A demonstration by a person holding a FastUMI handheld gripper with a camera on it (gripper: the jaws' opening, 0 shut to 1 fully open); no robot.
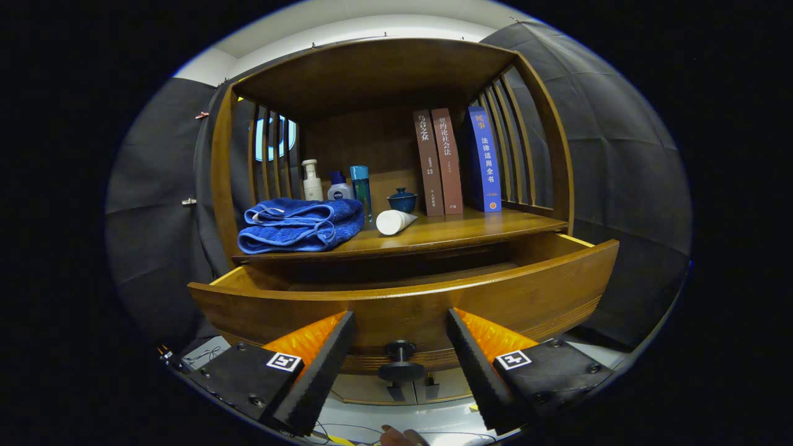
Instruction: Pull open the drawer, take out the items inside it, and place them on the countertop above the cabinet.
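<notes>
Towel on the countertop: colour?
Blue towel, clearest in the gripper view; gripper open.

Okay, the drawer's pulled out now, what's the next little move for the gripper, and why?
Probably lift the gripper and tip it forward over the drawer front. Its fingers stand open either side of the knob, touching nothing, and the drawer's inside is hidden behind the front, so its contents can't be seen from here.
</notes>
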